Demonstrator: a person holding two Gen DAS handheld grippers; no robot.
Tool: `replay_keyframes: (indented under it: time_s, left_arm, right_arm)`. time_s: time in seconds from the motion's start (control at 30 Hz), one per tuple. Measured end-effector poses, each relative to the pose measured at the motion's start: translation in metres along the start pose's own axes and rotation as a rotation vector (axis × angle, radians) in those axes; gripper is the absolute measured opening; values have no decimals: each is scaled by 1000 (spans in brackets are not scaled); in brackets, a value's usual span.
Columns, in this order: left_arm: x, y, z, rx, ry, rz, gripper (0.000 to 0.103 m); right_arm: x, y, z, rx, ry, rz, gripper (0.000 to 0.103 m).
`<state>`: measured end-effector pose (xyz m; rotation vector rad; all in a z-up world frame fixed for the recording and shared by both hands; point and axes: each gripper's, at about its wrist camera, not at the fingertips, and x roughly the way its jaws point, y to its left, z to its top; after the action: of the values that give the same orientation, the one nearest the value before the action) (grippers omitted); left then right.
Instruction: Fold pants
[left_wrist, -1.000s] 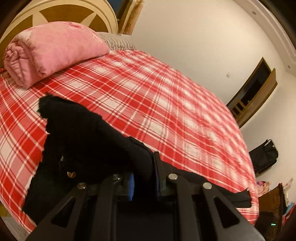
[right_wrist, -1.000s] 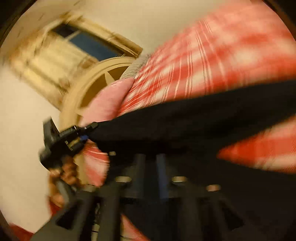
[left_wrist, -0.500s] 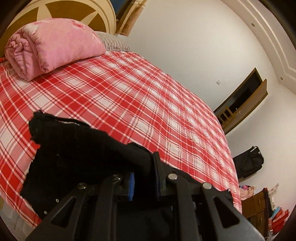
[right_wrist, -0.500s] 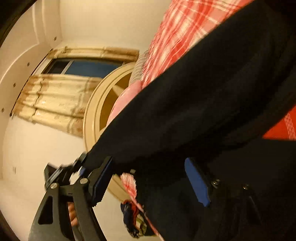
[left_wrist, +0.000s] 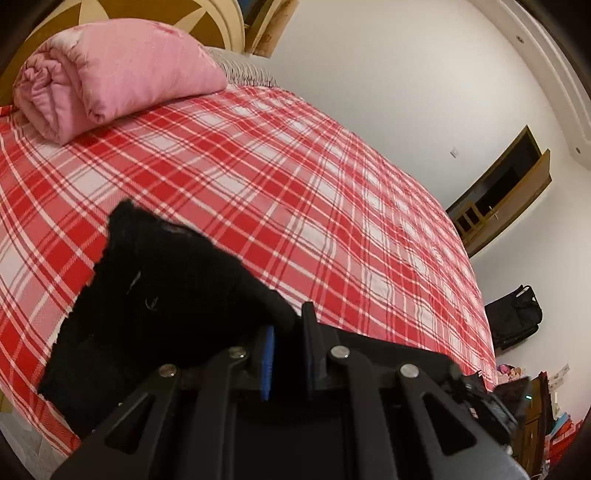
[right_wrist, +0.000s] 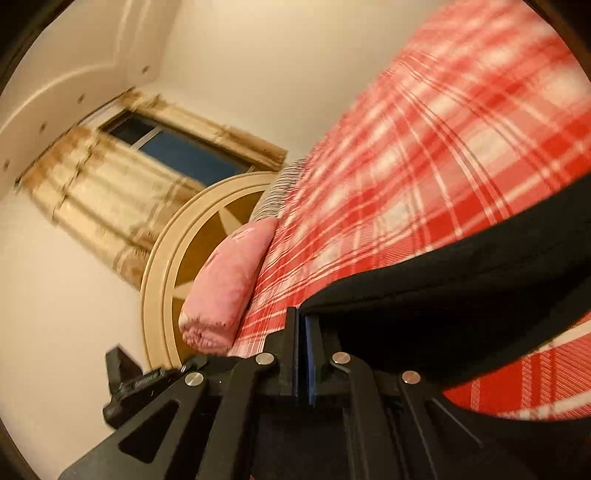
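Black pants (left_wrist: 166, 295) lie bunched on the near part of a red plaid bed (left_wrist: 295, 177). My left gripper (left_wrist: 288, 325) is shut on a thick fold of them, and its jaws are closing a touch tighter; the blue pads (left_wrist: 266, 350) show beside the cloth. In the right wrist view the pants (right_wrist: 461, 280) stretch as a dark band from the right edge down to my right gripper (right_wrist: 301, 321). Its jaws are closing, and the fingers stand together with the cloth's edge pinched at their tips.
A rolled pink quilt (left_wrist: 110, 70) lies at the head of the bed, against a round cream headboard (right_wrist: 162, 258). A curtained window (right_wrist: 110, 192) is behind it. A black bag (left_wrist: 513, 317) and a wooden door (left_wrist: 509, 184) stand beyond the bed's far side.
The right gripper's jaws, wide apart around the pants half a second ago, have come together on the cloth's edge, and its view has swung. The left gripper kept its hold on the bunched pants.
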<state>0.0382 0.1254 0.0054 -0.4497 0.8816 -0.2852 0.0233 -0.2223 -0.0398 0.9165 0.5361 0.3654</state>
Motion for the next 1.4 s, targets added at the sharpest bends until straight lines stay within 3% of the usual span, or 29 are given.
replay_keyframes:
  time_s: [0.13,0.3,0.4,0.57,0.83,0.87,1.1,1.13,1.2,1.27,1.4]
  left_arm:
    - [-20,0,-1,32,-33,11,14]
    - [-54,20,-10,53,-62,5,14]
    - [-60,33,-27,70,-49,43,14]
    - [-45,62,-64,51,13,142,14]
    - [-12,99,-96,53,69,285,15]
    - [-11,102,-98,53,75,296,21]
    - [-29,121,-102,52,66,364,26]
    - [-31,124,-102,48,64,371,28]
    - [-40,127,-99,46,49,405,49]
    - [-50,125,-96,69,21,460,59]
    - [-70,106,-88,153,-79,576,58]
  right_arm:
    - [-36,28,-29,-135,37,2,3]
    - [-77,61,-95,-355,149,7,3]
    - [-75,62,-136,-423,277,-21,3]
    - [-55,34,-177,-414,400,-79,3]
    - [-30,7,-196,-438,496,-148,3]
    - [-26,3,-198,-441,515,-161,3]
    - [-17,-11,-204,-436,569,-177,3]
    - [-17,-12,-204,-439,573,-175,4]
    - [-17,-11,-203,-448,584,-173,4]
    - [-20,-9,-203,-452,614,-165,5]
    - [-32,4,-196,-446,708,-125,5]
